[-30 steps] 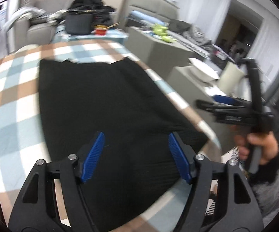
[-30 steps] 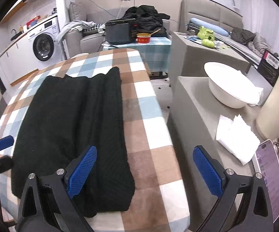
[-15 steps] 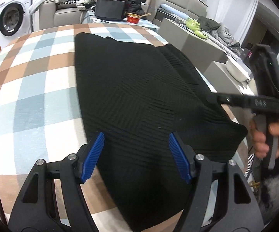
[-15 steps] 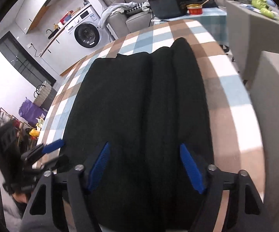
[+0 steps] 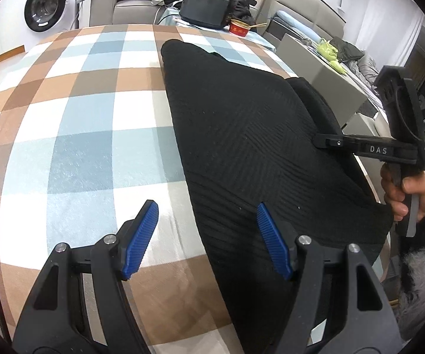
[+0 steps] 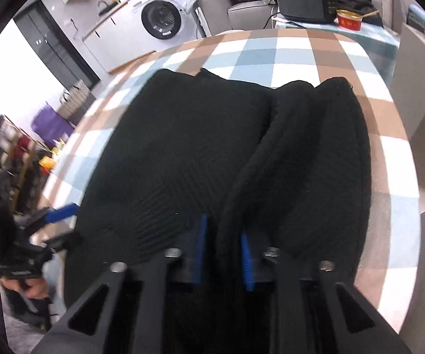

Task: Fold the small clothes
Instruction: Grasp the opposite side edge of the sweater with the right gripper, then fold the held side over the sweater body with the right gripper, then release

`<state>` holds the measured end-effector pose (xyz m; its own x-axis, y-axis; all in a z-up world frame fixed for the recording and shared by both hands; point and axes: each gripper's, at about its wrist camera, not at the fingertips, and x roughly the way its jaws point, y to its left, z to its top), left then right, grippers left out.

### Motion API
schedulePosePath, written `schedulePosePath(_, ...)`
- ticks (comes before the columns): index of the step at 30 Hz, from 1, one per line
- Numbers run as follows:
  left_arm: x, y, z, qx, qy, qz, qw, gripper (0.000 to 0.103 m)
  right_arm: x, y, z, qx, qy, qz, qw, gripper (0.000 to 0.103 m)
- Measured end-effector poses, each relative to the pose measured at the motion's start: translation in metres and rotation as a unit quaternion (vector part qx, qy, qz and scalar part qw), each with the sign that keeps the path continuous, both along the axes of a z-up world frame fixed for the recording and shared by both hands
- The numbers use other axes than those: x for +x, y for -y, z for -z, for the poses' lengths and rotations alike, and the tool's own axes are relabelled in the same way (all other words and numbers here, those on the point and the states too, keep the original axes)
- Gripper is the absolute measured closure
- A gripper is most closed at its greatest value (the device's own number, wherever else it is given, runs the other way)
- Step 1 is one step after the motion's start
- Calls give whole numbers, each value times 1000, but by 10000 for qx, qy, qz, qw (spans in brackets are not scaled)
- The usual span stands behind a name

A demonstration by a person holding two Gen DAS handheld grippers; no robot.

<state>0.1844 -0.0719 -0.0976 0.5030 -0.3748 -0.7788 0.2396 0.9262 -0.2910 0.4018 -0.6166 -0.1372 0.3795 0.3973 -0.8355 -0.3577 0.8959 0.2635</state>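
A black knit garment (image 5: 241, 135) lies flat on the checked tablecloth (image 5: 79, 118), its right side folded over into a thick ridge (image 6: 295, 135). My left gripper (image 5: 208, 239) is open just above the near left edge of the garment, one pad over the cloth and the other over the knit. In the right wrist view my right gripper (image 6: 223, 244) is closing its jaws, and the blue pads pinch a raised fold of the garment (image 6: 168, 153) near its front edge. The right gripper (image 5: 321, 141) also shows from the side, held by a hand (image 5: 404, 188).
Beyond the table stand a washing machine (image 5: 47, 3), a grey sofa (image 5: 129, 3), a black appliance (image 5: 205, 10) and a red bowl (image 5: 239, 28). A grey cabinet (image 5: 324, 70) runs close along the table's right side. Shelves with coloured items (image 6: 3, 147) are at the left.
My right gripper moved left from the table's right edge onto the garment and its jaws closed around a fold. My left gripper shifted left and lower to the garment's left edge, still open.
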Motion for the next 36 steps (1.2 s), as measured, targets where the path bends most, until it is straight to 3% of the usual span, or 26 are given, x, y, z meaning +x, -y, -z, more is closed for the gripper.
schedulePosePath(2, 2, -2, -1, -24, 11, -44, 10000, 36, -5, 0, -9, -76, 216, -15, 9997, 95)
schedulePosePath(7, 2, -6, -10, -170, 73, -71, 9998, 36, -24, 4, -59, -89, 955, 51, 9954, 96)
schedulePosePath(9, 2, -4, -12, -171, 104, -65, 9998, 36, -24, 12, -65, -162, 1055, 163, 9942, 95)
schedulePosePath(11, 4, -1, -8, -139, 61, -71, 9999, 36, -16, 22, -56, -405, 1032, 390, 9931, 95)
schedulePosePath(14, 6, 4, -1, -146, -87, -37, 9998, 36, 6, 35, -21, -832, 555, 706, 9925, 92)
schedulePosePath(16, 6, 8, 2, -126, -152, -12, 9998, 36, 10, 47, -7, -840, 250, 992, 9912, 87)
schedulePosePath(19, 6, 12, 5, -133, -210, 24, 9997, 36, -7, 62, -9, -549, 94, 1003, 9934, 79)
schedulePosePath(26, 8, 24, 7, -55, -228, 198, 9995, 35, -86, 80, -1, -341, -233, 993, 9942, 78)
schedulePosePath(29, 7, 27, 7, -37, -237, 266, 9994, 35, -105, 85, -6, -448, -170, 925, 9946, 78)
schedulePosePath(33, 5, 26, 7, -33, -236, 255, 9994, 35, -123, 76, 2, -1040, -348, 517, 9926, 78)
schedulePosePath(36, 5, 25, 7, -72, -274, 228, 9993, 35, -123, 79, -1, -972, -302, 542, 9933, 78)
